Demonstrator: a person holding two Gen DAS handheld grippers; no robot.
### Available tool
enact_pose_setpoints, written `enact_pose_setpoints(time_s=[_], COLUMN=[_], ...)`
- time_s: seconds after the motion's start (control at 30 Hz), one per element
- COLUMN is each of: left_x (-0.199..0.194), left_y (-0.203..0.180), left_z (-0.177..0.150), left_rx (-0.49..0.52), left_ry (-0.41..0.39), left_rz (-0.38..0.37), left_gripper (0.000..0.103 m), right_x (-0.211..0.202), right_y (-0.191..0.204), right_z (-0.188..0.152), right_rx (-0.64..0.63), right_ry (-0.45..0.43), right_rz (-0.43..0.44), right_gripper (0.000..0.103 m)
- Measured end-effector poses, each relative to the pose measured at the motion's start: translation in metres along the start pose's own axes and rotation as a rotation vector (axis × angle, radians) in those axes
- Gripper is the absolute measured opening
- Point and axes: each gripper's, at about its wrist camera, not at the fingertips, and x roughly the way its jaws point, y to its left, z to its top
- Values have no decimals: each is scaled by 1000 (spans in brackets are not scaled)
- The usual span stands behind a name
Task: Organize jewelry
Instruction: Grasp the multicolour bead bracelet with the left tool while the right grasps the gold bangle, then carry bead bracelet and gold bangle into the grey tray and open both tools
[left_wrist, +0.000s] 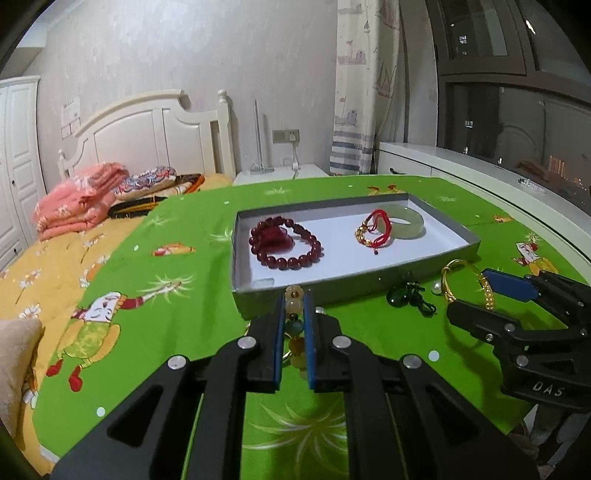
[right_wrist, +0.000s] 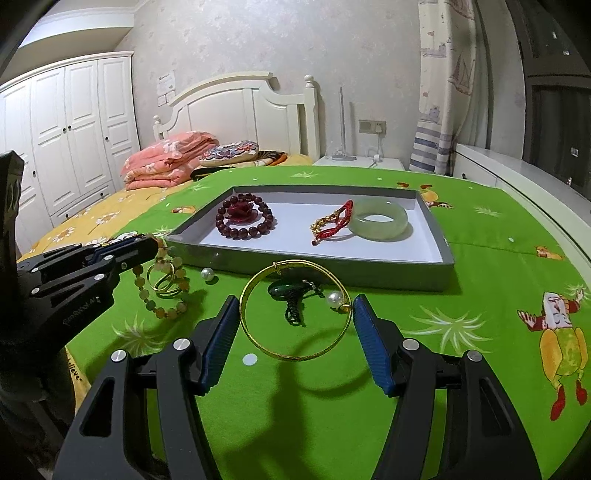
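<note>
the left gripper (left_wrist: 294, 314) has its jaws drawn close together and clamped on a bracelet of pale orange and green beads (left_wrist: 294, 299); a few beads stick out past the fingertips and more show in the narrow gap between the blue pads (left_wrist: 279, 343). in the right wrist view the rest of that bead bracelet (right_wrist: 162, 291) hangs from the fingertips and lies looped on the green cloth (right_wrist: 480, 266), with a pair of gold rings (right_wrist: 165, 281) inside the loop.

the right gripper (right_wrist: 295, 321) stands wide apart around a thin gold bangle (right_wrist: 295, 310). the bangle sits between the two blue pads (right_wrist: 371, 347), its left edge just beside the left pad and its small clasp just beside the right one; whether the pads actually touch it cannot be told. its shadow falls on the cloth nearer the camera.

inside the ring of the bangle, as seen from the right wrist, lie a dark green pendant on a black cord (right_wrist: 291, 295) and a white pearl (right_wrist: 335, 296). a second pearl (right_wrist: 207, 274) lies just in front of the box.

the shallow grey box (right_wrist: 369, 271) with a white floor holds a dark red bead bracelet (right_wrist: 245, 218) at its left, and at its right a red cord bracelet with gold beads (right_wrist: 334, 219) touching a pale green jade bangle (right_wrist: 378, 219).
</note>
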Motion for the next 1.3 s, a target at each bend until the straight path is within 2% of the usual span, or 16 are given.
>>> enact_pose_setpoints(time_s=[0.27, 0.57, 0.77, 1.3], left_x=[-2, -21, -22, 18], left_y=[0, -7, -9, -14], left_z=[-1, 8, 14, 64], left_rx=[-5, 26, 28, 43], left_ry=[-12, -82, -89, -87], left_rz=[-6, -4, -10, -35], left_gripper=[9, 9, 9, 9], right_x=[-2, -13, -8, 33], right_y=[0, 6, 10, -4], right_z=[-1, 6, 14, 56], right_rx=[-3, -25, -45, -77], right_ry=[-4, -47, -45, -19], right_rz=[-11, -35, -49, -104], right_gripper=[60, 60, 60, 60])
